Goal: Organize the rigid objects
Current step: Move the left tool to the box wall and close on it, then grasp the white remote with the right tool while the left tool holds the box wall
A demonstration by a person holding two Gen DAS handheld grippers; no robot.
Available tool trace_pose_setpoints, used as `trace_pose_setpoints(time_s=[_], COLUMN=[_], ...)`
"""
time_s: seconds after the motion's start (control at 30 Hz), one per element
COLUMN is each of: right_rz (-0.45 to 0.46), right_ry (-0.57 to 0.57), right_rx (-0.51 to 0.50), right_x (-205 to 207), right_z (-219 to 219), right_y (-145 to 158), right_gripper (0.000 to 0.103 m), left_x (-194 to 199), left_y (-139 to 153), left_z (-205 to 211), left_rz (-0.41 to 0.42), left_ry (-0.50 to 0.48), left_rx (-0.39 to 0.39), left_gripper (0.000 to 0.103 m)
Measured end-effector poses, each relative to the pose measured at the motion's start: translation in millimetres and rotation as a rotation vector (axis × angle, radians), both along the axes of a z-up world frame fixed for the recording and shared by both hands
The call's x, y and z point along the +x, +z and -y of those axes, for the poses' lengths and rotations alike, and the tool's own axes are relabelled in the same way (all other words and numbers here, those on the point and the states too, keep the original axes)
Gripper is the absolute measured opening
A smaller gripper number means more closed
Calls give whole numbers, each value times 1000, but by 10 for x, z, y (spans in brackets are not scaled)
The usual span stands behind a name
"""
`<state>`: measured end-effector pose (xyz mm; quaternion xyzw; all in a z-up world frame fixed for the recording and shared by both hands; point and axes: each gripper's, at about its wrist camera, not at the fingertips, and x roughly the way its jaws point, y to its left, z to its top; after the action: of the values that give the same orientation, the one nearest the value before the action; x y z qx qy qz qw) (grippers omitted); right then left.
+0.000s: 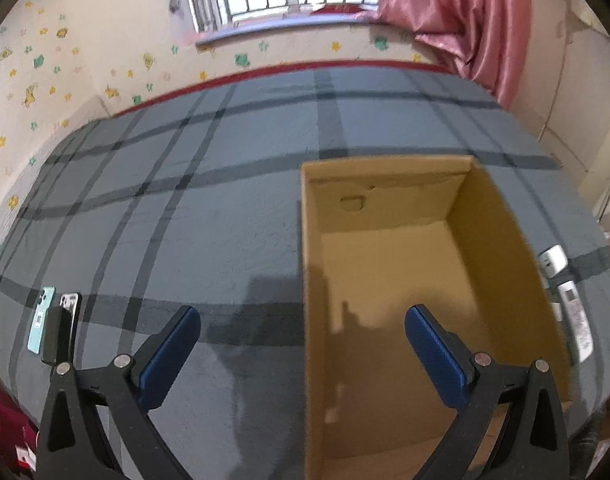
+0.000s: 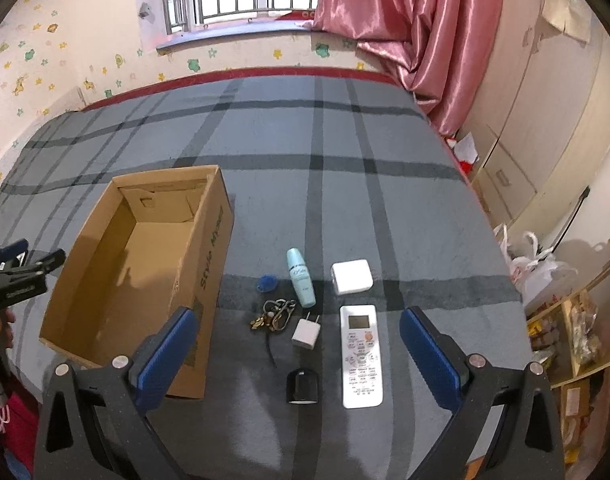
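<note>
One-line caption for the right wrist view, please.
Open right gripper hovers over remote, chargers, keys and bottle beside an empty cardboard box on a plaid bed.

Your left wrist view smears the cardboard box (image 1: 385, 280) along its right wall, which hides most of the white remote (image 1: 575, 320) beyond it. The black phone (image 1: 57, 334) overlaps two others beside it, and the frame's rim cuts the red cloth (image 1: 3, 420). In your right wrist view, the key bunch (image 2: 275, 316) is too tangled to count, and the remote's button labels are too small to read.
</note>
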<state>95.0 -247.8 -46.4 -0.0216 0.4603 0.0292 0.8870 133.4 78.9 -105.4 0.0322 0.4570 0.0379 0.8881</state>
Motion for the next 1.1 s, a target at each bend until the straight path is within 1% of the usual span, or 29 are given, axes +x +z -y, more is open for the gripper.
trace_pose_setpoints(time_s=[0.13,0.2,0.27,0.37,0.57,0.63,0.67,0.7,0.73,0.8,0.83,0.9,0.97,1.1], right_rz=[-4,-7,-11,-19,-15,-11,-11,-12,-13,-12,-12,-15,-11,-11], right_ry=[1,-1,-2,-3,-4,-5,-7,-9,-10,-14,-15,-17,-22,-24], right_rx=[-2,-3,-6,-10,-11,-16,-16,-15,-14,-13,-13,-13,-14,-12], right_x=[43,63,90,119,134,131,132,129,128,125,124,123,116,115], right_z=[-3,-5,-3,-5,9,7,12,19,28,43,50,67,94,128], right_y=[-31,-41,-59,-84,-86,-88,-90,-93,-97,-103,-106,-119,-130,-158], right_gripper=[103,103,103,103,103,103,103,103,103,103,103,103,103,103], left_x=[131,201,251,334,370,370,381,392,416,441,451,456,466,479], left_y=[-167,-238,-298,-404,-476,-473,-485,-501,-529,-591,-618,-646,-655,-671], left_z=[-108,-150,-165,-167,-163,-151,-142,-140,-143,-130,-118,-90,-55,-28], left_rz=[-26,-31,-41,-69,-78,-67,-66,-73,-86,-110,-119,-121,-126,-129], left_ry=[25,26,25,14,12,5,3,3,4,-10,-23,-53,-73,-74], left_rx=[-5,-21,-21,-35,-50,-46,-46,-47,-49,-55,-55,-56,-58,-51], left_gripper=[103,103,103,103,103,99,91,78,72,42,39,25,19,17])
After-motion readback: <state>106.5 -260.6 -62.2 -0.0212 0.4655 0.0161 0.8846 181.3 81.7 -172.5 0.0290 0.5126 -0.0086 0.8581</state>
